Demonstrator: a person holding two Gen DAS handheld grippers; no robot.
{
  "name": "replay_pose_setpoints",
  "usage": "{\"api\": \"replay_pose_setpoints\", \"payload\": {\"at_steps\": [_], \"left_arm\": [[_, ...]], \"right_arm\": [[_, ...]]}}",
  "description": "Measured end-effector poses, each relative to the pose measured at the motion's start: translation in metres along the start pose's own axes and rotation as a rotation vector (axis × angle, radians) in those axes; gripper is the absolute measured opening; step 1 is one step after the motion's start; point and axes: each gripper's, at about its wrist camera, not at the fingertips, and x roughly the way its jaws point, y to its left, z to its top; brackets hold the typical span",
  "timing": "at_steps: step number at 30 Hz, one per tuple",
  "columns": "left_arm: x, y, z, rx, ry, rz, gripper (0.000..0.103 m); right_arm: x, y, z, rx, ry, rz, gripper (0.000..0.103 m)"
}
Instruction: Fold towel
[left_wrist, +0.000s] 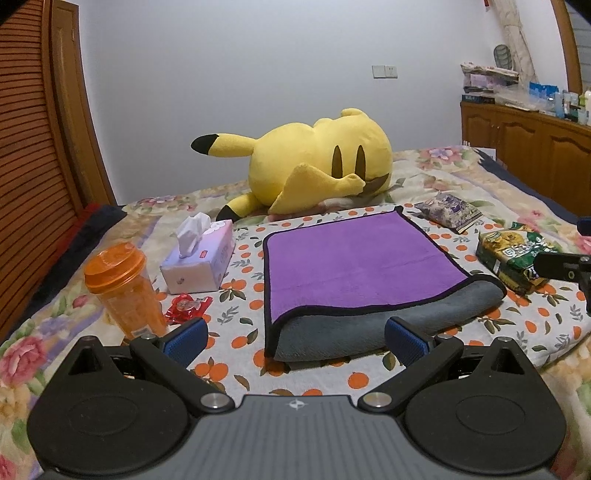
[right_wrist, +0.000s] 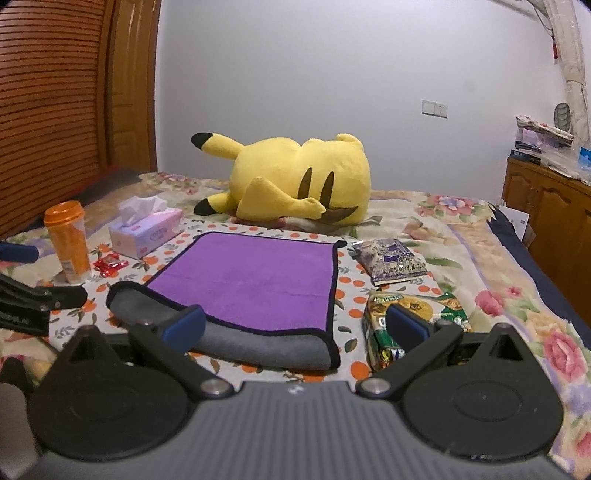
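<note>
Purple towel (left_wrist: 354, 266) lies dead ahead of you on the bed (left_wrist: 535, 317), its rolled grey fold running left to right just beyond both grippers. Your left gripper (left_wrist: 295, 338) and right gripper (right_wrist: 295, 325) each hold wide, empty jaws; the left sits squarer to the fold.

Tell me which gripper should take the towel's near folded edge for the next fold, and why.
Left, probably. The left gripper frames the towel fold between open fingers; the right gripper sits off its right corner, one finger over the green snack bag.

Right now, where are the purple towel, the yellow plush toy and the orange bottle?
Purple and grey folded towel (left_wrist: 354, 258): left wrist view, purple top layer.
Yellow plush toy (left_wrist: 314, 155): left wrist view, body.
Orange plastic bottle (right_wrist: 72, 243): right wrist view, side.
</note>
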Motion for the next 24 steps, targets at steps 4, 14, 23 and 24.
{"api": "replay_pose_setpoints", "payload": {"at_steps": [4, 14, 23, 24], "left_arm": [[0.010, 0.004, 0.002, 0.005, 0.008, 0.004, 0.103], [0.036, 0.012, 0.006, 0.009, 0.033, 0.001, 0.103], [0.053, 0.017, 0.007, 0.017, 0.052, -0.034, 0.103], [0.056, 0.018, 0.007, 0.014, 0.057, -0.045, 0.103]], "right_arm": [[0.012, -0.002, 0.003, 0.002, 0.011, 0.007, 0.103], [0.033, -0.005, 0.007, -0.019, 0.053, 0.044, 0.103], [0.054, -0.007, 0.011, -0.048, 0.079, 0.055, 0.103], [0.057, -0.007, 0.011, -0.049, 0.082, 0.056, 0.103]]}}
